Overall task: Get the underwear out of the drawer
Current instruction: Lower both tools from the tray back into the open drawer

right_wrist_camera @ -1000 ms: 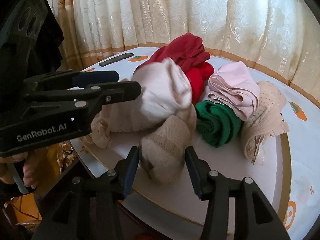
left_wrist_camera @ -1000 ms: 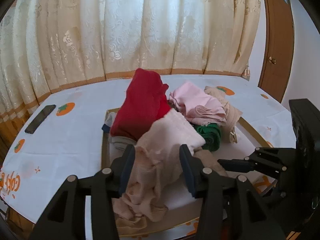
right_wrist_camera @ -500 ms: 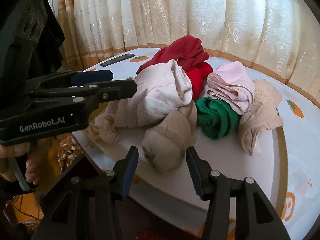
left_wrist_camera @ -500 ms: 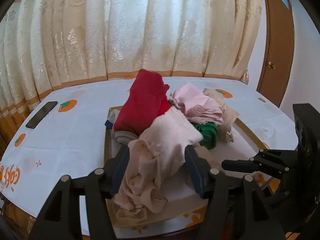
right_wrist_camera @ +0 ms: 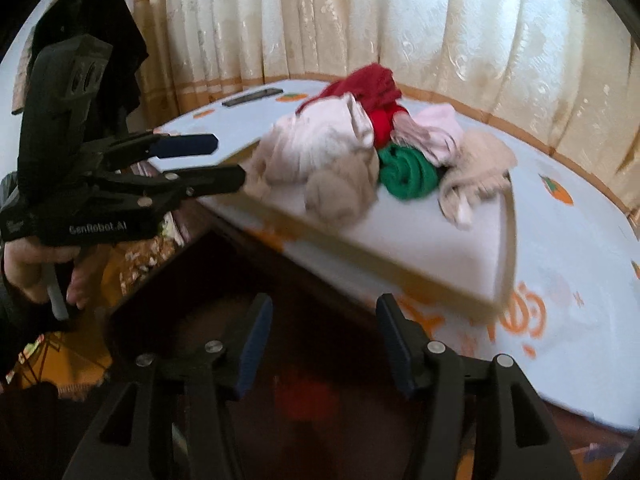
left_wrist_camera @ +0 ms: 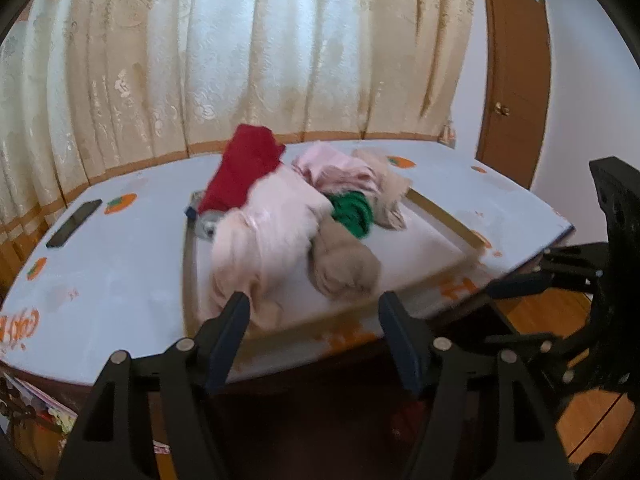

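Nearest, the left gripper (left_wrist_camera: 314,316) and right gripper (right_wrist_camera: 324,320) show hard black plastic fingers; both sets of jaws are opening, nothing between them. Beyond lies a shallow tray (left_wrist_camera: 444,216) with a pale wooden rim on a smooth white tablecloth (left_wrist_camera: 120,272) printed with orange fruit. The underwear (left_wrist_camera: 264,232) sits heaped in the tray: soft crumpled pink, beige, rolled green and red cloth. Behind hangs a pleated, embossed cream curtain (left_wrist_camera: 240,48).
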Demonstrator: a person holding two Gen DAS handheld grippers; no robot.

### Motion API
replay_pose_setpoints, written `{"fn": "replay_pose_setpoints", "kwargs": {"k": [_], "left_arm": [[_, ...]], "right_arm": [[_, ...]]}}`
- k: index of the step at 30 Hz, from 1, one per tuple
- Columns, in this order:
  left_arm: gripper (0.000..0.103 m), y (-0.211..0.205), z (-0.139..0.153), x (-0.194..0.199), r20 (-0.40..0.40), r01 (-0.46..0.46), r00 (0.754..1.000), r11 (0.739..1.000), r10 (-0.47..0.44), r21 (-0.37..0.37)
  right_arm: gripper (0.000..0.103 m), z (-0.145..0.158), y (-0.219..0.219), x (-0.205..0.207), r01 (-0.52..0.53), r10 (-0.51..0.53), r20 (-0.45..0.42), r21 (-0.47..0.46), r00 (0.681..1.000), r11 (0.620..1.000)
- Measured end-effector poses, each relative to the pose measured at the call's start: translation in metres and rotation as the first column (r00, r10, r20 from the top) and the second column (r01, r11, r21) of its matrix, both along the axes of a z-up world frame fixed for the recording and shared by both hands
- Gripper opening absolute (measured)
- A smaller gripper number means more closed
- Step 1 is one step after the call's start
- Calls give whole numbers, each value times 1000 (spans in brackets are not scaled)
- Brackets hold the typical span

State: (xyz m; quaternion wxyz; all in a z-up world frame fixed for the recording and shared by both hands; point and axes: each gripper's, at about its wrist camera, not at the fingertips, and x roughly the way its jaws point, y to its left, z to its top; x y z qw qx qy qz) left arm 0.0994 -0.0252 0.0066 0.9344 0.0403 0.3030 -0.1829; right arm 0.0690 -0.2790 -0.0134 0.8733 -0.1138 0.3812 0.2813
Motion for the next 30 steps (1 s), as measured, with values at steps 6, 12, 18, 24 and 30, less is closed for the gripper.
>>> {"fn": "replay_pose_setpoints", "kwargs": {"k": [6,12,18,24,30], "left_arm": [[70,-14,-21,-28,-40,67,997,998,-66,21],[70,-34,-50,-40,-112,130,986,988,-121,81],[71,-50,-69,-41,-173,179,973,973,-152,148],[73,-64,-85,-39,-230,234,955,951,-187,200],[76,-78,-96,-39,-264,286,939,926,-220,245]], "right_arm": [[58,-17,-29,-28,9,-10,-75,-17,997,1000],[58,-53,-36,-41,10,-22,-153,-73,988,997],[58,-94,-41,-42,2,-28,-243,-107,970,994],[58,-124,-43,-38,-10,-34,-325,-132,945,991],[58,-139,-44,-29,-24,-34,-379,-146,925,989]]}}
